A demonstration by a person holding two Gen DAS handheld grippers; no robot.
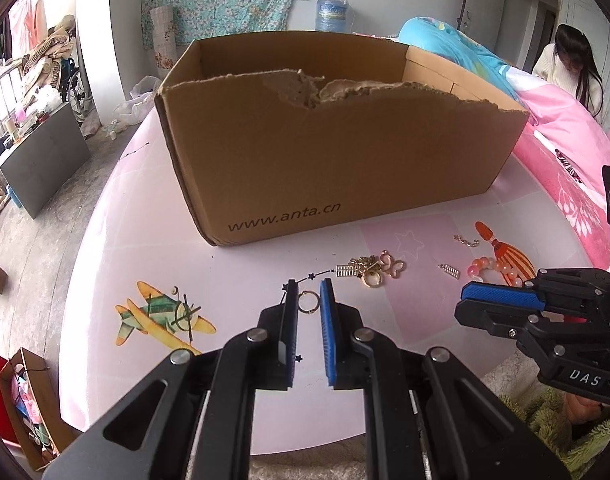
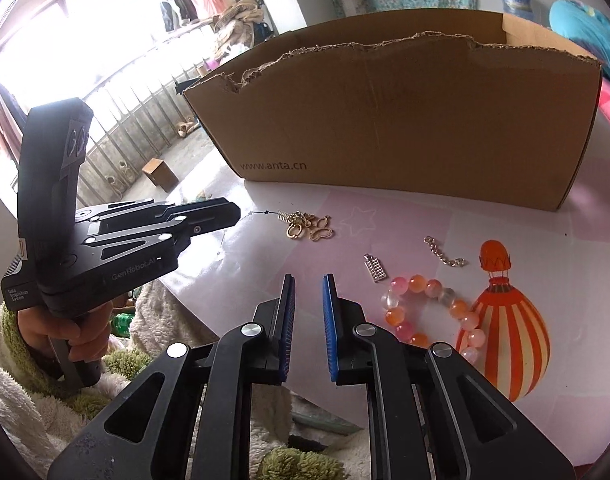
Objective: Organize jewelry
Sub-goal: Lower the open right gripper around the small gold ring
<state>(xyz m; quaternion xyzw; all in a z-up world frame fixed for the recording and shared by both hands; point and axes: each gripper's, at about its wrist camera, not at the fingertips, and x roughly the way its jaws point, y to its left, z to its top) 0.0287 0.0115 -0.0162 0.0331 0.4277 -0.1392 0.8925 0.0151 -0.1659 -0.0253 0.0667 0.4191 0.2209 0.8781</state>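
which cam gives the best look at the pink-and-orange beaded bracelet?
Right wrist. The pink-and-orange beaded bracelet lies close, its loop almost wholly visible on the table beside the right gripper. The left wrist view shows only a few beads near its right edge, the rest hidden behind the right gripper's fingers.

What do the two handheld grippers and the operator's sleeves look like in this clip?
Both are black, angular two-finger tools with round silver pivot bolts and ribbed blue pads on the inner finger faces. The left gripper reads "GenRobot.AI" on its body, with a "Data Acquisition System" label at the grip. The right gripper shows "DAS" lettering in the left wrist view. The sleeves are fluffy cream and green fleece. No cables are visible.
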